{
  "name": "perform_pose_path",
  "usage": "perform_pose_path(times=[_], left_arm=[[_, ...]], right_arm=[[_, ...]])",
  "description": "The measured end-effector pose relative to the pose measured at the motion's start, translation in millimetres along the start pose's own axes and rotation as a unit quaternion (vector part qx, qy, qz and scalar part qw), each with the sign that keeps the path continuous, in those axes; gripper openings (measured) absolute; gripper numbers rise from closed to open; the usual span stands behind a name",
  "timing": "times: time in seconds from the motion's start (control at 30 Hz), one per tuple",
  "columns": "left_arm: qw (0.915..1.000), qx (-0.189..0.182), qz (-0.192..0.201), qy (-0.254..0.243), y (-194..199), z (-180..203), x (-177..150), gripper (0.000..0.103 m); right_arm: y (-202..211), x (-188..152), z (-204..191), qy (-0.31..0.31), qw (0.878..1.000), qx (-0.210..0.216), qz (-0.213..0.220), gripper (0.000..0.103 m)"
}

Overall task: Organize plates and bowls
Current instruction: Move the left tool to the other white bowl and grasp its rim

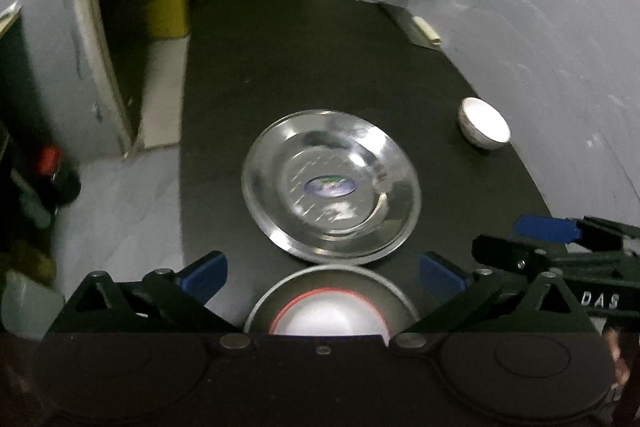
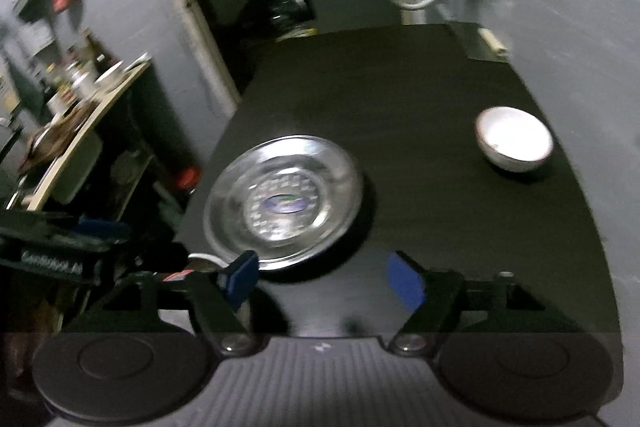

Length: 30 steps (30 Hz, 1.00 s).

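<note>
A black table (image 1: 304, 75) carries three steel pieces. In the left wrist view, the left gripper (image 1: 323, 273) has its jaws spread wide, the blue pads (image 1: 206, 273) standing well to either side of a steel bowl (image 1: 331, 301) that sits at the near edge of the picture, between the fingers but touched by neither pad. The bowl shows a red ring inside and a bright glare at its bottom (its near half is hidden behind the gripper body). Just beyond the bowl, its near rim almost meeting the bowl's far rim, lies a wide steel plate (image 1: 331, 187) with an oval sticker at its centre; it lies flat on the table, ahead of the pads rather than between them. A small steel bowl (image 1: 485, 123) stands far to the right, near the table's right edge and well apart from the plate. The right gripper (image 2: 325, 277) shows in its own view with jaws likewise spread and nothing between them, only bare table; the plate (image 2: 282, 203) lies ahead and to the left, its near rim just beside the left pad (image 2: 242, 275), and whether they touch cannot be told through the blur. The small bowl (image 2: 514, 139) stands far right.
</note>
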State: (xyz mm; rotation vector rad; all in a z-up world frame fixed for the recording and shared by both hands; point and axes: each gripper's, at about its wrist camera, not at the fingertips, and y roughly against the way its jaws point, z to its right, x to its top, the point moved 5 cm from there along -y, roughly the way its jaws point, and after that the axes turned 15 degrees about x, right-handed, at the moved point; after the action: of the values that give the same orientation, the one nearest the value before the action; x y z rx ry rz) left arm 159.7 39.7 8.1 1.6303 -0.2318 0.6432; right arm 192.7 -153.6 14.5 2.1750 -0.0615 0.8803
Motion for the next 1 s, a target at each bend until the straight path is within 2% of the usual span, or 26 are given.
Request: perform_pose_path(times=[0.17, 0.43, 0.7, 1.0], left_arm=[[0.9992, -0.007, 0.019, -0.035, -2.5, 21.3, 14.1, 0.102], [0.997, -0.021, 0.019, -0.072, -18.6, 52.6, 40.0, 0.102], [0.9933, -0.002, 0.033, -0.11, -41.3, 87.8, 82.6, 0.102], [0.9828, 0.017, 0.061, -0.174, -80.3, 143.4, 139.4, 0.102]], right_arm=[[10.7, 0.8, 37.7, -0.055, 0.997, -0.025, 0.037, 0.102], [12.0, -6.1, 93.7, -0.136, 0.988, -0.042, 0.057, 0.103], [11.5, -5.5, 129.9, -0.152, 0.981, -0.084, 0.089, 0.103], [-0.1, 13.5, 168.4, -0.186, 0.97, -0.093, 0.129, 0.103]])
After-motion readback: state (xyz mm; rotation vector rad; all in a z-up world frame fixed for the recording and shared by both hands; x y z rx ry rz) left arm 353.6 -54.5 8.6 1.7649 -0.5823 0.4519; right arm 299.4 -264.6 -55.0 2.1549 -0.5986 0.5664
